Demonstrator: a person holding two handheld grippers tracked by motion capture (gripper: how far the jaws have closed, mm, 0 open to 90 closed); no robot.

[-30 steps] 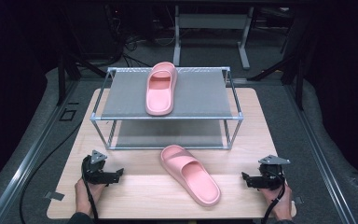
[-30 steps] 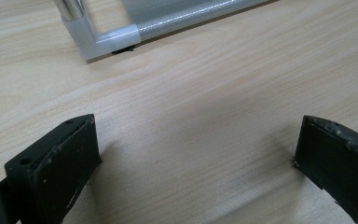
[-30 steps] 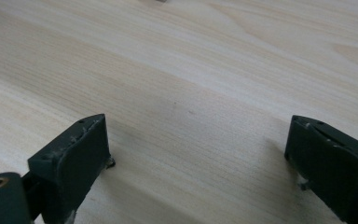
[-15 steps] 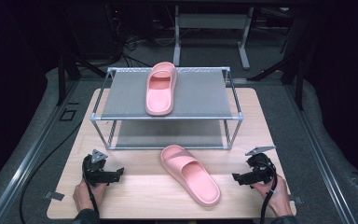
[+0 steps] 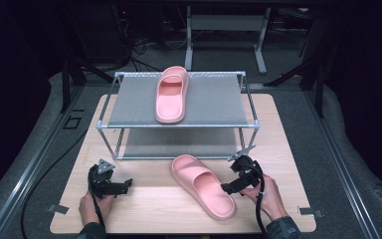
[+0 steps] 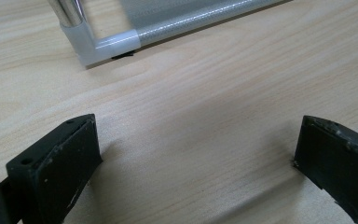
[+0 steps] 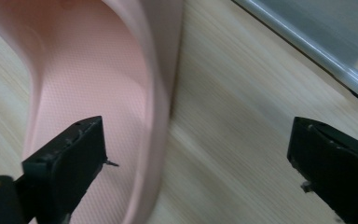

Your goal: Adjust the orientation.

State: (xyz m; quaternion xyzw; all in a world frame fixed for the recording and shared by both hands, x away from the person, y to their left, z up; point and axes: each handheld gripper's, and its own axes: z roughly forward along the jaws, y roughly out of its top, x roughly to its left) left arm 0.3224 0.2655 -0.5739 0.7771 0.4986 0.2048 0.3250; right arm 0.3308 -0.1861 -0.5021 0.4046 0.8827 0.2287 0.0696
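**Right gripper at the edge of the table slipper**

A pink slipper (image 5: 202,185) lies on the wooden table (image 5: 144,209) in front of a metal rack (image 5: 179,124), toe end toward the rack. A second pink slipper (image 5: 171,94) rests on the rack's top shelf. The right gripper (image 5: 231,187) sits just beside the table slipper's right edge, its jaws spread wide. In the right gripper view one jaw hangs over the slipper's footbed (image 7: 88,102) and the other over bare wood, so the slipper's side wall lies between them — whether either jaw touches it cannot be told. The right hand (image 5: 269,195) grips the tool from behind, forearm coming in from the bottom edge.

The left gripper (image 5: 122,186) rests low over the table, well apart from the slipper, jaws also spread and holding nothing; the rack's corner foot (image 6: 105,46) stands ahead of it. The left hand (image 5: 92,206) holds it from below.
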